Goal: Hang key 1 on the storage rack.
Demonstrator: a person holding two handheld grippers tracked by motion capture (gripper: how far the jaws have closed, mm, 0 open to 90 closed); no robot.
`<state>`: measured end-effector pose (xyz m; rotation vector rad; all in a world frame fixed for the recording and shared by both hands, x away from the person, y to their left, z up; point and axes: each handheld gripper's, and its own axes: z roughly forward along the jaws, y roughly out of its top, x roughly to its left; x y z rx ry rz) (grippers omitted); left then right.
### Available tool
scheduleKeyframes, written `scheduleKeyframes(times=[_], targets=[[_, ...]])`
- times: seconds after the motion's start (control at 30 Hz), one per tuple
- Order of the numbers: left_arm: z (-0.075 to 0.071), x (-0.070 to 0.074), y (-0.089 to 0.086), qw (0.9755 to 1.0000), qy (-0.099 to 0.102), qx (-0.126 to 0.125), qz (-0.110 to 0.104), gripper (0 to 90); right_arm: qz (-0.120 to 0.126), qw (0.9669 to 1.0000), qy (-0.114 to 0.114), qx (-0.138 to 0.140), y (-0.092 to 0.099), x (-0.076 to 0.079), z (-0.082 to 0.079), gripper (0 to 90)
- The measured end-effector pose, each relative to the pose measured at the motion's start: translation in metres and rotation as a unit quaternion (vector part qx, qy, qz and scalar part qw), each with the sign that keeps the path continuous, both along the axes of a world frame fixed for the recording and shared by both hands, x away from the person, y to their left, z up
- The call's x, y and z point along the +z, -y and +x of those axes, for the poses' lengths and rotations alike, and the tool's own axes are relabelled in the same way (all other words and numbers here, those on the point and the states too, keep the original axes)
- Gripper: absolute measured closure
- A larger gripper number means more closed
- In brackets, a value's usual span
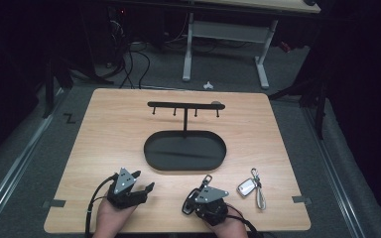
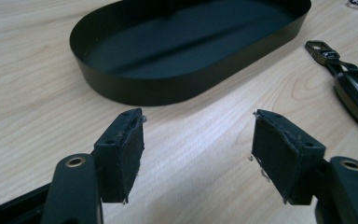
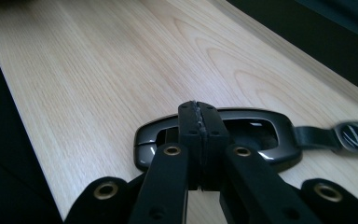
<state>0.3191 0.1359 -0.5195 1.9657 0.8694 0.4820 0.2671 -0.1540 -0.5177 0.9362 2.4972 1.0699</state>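
The worktop (image 1: 109, 124) was a light wooden board standing on grey carpet, with a white-legged desk (image 1: 225, 37) beyond its far edge.

At the middle of the worktop stood a black oval tray (image 1: 151, 148), shallow-walled and bare inside. A black post rose from its far rim and carried a horizontal hook rack (image 1: 184, 105) with four small pegs hanging beneath the bar. The left gripper view showed the tray (image 2: 121, 88) just ahead of that gripper's jaws.

The left hand-held gripper (image 1: 144, 182) lay at the near left of the worktop, pointing toward the tray. Its jaws stood wide apart, with bare wood between the pads (image 2: 130, 154) and nothing held or touched.

The right hand-held gripper (image 1: 204, 184) lay at the near centre-right. Its jaws were pressed flat together, pad against pad, with nothing between them. In the right gripper view the closed tips (image 3: 199, 112) sat over a dark car key fob (image 3: 256, 135) lying flat on the worktop; whether they touched the fob could not be told. A short strap ran from the fob to a round metal clip (image 3: 354, 135). The left gripper view showed the same fob (image 2: 356, 95) to the right of the tray.

A second, silver key fob (image 1: 246, 187) lay to the right of the right hand-held gripper, near it but apart, with a silver clip (image 1: 254, 173) and a loop of pale cord (image 1: 261, 197) attached.
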Motion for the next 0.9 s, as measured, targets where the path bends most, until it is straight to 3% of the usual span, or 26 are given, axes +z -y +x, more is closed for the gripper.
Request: scheduleKeyframes(times=[0.23,0.33,0.43,0.6,0.7,0.9], targets=[[0.006,0.001,0.010,1.0000,0.003,-0.008,-0.004,34.4,-0.017,0.9997,-0.003,-0.018,0.024,0.004,-0.009,89.8],[0.006,0.000,0.013,0.9999,0.004,-0.011,0.001,34.5,-0.028,0.9991,0.006,-0.030,0.040,0.005,-0.016,89.6],[0.006,0.001,0.011,1.0000,0.002,-0.004,0.000,34.3,-0.021,0.9989,0.017,-0.038,0.048,0.006,-0.021,89.7],[0.004,0.001,0.003,0.9998,-0.001,0.015,-0.014,34.2,-0.003,0.9993,0.014,-0.035,0.049,0.011,-0.023,89.7],[0.003,0.000,-0.001,0.9996,-0.004,0.021,-0.016,34.1,-0.012,0.9997,0.004,-0.021,0.045,0.009,-0.021,89.7],[0.002,-0.001,-0.004,0.9996,-0.008,0.020,-0.018,34.1,-0.017,0.9994,-0.012,-0.028,0.050,0.007,-0.016,89.8]])
